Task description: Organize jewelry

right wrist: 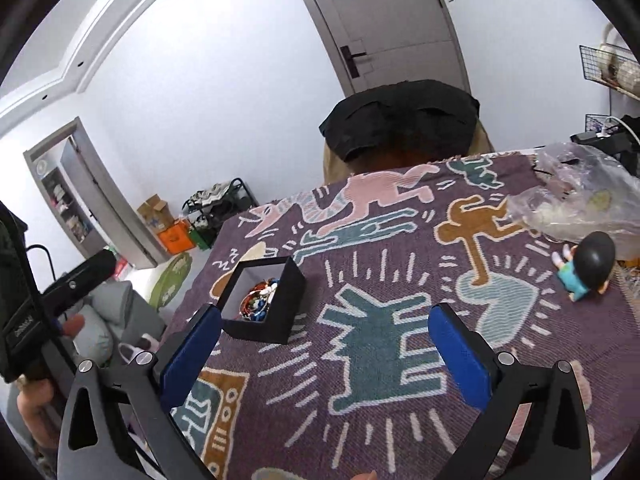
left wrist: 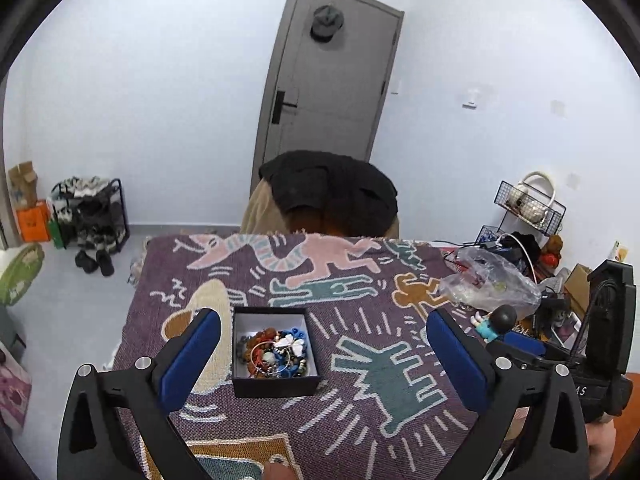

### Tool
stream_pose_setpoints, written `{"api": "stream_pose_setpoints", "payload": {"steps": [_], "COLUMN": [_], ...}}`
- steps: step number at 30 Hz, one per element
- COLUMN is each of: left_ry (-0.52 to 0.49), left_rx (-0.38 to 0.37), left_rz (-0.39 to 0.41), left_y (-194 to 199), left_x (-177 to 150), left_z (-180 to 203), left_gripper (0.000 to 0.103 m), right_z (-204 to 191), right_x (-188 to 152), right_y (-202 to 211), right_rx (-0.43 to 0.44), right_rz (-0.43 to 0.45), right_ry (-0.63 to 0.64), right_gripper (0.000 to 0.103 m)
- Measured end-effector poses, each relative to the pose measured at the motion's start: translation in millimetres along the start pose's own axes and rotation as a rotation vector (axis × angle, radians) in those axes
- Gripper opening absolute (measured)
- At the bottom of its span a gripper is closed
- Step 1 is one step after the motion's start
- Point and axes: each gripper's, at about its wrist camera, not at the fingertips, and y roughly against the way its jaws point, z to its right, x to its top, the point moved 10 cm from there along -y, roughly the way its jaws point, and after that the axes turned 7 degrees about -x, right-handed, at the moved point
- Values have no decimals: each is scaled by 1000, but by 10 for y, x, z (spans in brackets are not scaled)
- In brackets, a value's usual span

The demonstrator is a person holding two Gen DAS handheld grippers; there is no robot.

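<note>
Clearly the sorting has not begun: the small black square cardboard box (left wrist: 276, 350) with a white lining sits open on the purple woven cloth with pink, teal and ochre cartoon figures (left wrist: 400, 412), lower centre-left of the left wrist view, and it holds a tangled heap of beads, rings and coloured trinkets (left wrist: 276, 352) that nothing has yet lifted.

The left gripper (left wrist: 323, 338) hangs above the cloth with its blue-padded fingers spread wide and nothing between them; the box lies just inside its left finger. The right gripper (right wrist: 324, 336) is likewise spread and empty, with the box (right wrist: 264, 304) at the left middle of its frame, beside its left finger.

The step in hand looks like the approach. The next move probably calls for centring one gripper over the box, coming down through the open top, and pinching a single piece free of the tangle while the other steadies the box wall.

The box opens upward; being square, it has no clear long axis. In the left view its sides run square to the frame; in the right view one corner points to the lower right.
</note>
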Motion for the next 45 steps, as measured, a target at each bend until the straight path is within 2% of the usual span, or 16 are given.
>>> {"api": "stream_pose_setpoints", "payload": {"steps": [11,20,25,33,45], "left_ry": [-86,-124,-119,-89,-85], "left_rx": [13,29,48,91,110], "left_rz": [50,85,104,73,59], "left_y": [387,657,788,850,794], "left_x": [50,-12,-71,-217,-305], "left_z": [335,427,399,236,172], "left_gripper": [103,103,103,103,103], "right_z": [70,104,-2,-101,-147], "right_x": [6,-52,-181,-367,-423], "right_y": [536,869,873,764,687], "right_rx": [-5,-41,-61,-59,-48], "right_rz": [60,111,100,42,11], "right_ry": [15,34,66,86,95], "right_gripper": [103,103,103,103,103]}}
